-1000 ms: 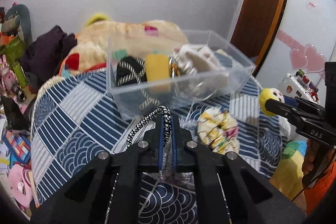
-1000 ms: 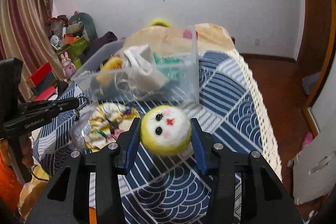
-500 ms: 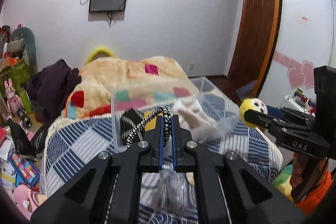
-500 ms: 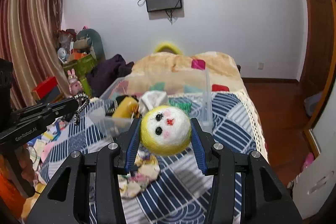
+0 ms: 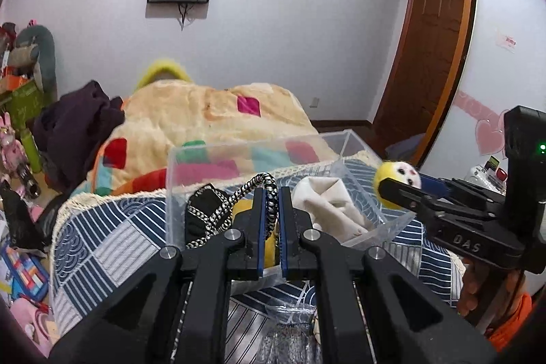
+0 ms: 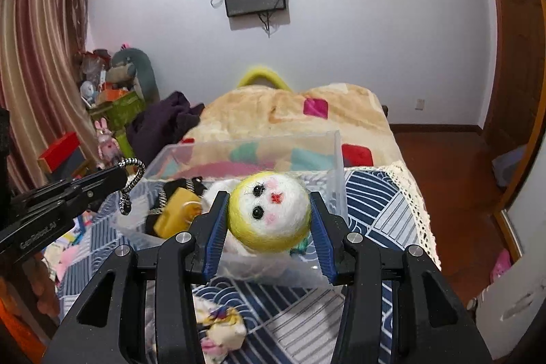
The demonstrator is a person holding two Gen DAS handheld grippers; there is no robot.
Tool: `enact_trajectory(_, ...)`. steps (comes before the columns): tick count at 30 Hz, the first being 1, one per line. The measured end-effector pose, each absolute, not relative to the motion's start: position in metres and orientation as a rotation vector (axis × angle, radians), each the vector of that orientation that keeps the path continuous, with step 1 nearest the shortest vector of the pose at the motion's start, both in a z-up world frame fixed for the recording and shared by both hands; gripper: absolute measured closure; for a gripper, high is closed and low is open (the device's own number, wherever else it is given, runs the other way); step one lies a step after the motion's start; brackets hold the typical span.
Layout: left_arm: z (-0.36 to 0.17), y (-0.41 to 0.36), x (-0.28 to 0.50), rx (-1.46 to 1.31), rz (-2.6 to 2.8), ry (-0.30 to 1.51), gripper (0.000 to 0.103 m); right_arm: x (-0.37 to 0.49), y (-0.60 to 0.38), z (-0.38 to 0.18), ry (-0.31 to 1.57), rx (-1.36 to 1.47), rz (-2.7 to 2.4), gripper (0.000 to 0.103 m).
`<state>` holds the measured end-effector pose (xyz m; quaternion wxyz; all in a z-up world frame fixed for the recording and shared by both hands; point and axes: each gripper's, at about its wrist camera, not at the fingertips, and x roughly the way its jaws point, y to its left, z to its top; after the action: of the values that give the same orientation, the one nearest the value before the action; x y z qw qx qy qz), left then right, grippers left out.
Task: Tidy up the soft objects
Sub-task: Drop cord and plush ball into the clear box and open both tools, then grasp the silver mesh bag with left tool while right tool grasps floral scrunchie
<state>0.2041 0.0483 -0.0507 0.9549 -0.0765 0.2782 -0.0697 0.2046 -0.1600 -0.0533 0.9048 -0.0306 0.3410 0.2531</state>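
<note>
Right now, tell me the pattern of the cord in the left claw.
Black-and-white braided weave on the cord, clearest in the left wrist view.

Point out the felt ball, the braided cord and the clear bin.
felt ball (image 6: 273,210), right wrist view, white face.
braided cord (image 5: 271,193), left wrist view, loop between the fingers.
clear bin (image 6: 338,166), right wrist view, right wall.

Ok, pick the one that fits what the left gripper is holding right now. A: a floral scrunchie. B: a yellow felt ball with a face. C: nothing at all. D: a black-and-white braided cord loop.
D: the left gripper is shut on the black-and-white braided cord loop, while the felt ball sits in the right gripper.
</note>
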Motion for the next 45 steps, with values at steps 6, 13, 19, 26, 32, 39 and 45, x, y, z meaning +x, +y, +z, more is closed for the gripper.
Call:
enact_trajectory(6, -0.073, 0.042, 0.222, -0.136, -0.138, 0.631, 0.097, 0.217, -0.149, -0.071, 0.764, -0.106, 0.517, 0.06)
enact_trajectory(13, -0.085, 0.037, 0.225, -0.109, -0.145, 0.673, 0.097, 0.217, -0.148, -0.075, 0.791, -0.133, 0.524, 0.059)
enact_trajectory(19, -0.082, 0.035, 0.218, -0.102, -0.151, 0.684, 0.093, 0.216, -0.151, -0.069, 0.792, -0.14, 0.518, 0.052)
enact_trajectory(26, -0.067, 0.037, 0.202, -0.113, -0.16, 0.667, 0.074, 0.207, -0.157, -0.051, 0.737, -0.135, 0.516, 0.034)
enact_trajectory(32, -0.047, 0.042, 0.179, -0.131, -0.128, 0.599, 0.025, 0.193, -0.166, -0.03, 0.667, -0.105, 0.518, 0.018)
enact_trajectory(39, -0.051, 0.041, 0.159, -0.096, -0.128, 0.623, 0.013, 0.172, -0.17, -0.038, 0.683, -0.089, 0.564, 0.008)
enact_trajectory(45, -0.083, 0.039, 0.151, -0.084, -0.138, 0.733, 0.013, 0.157, -0.159, -0.074, 0.778, -0.132, 0.606, 0.008)
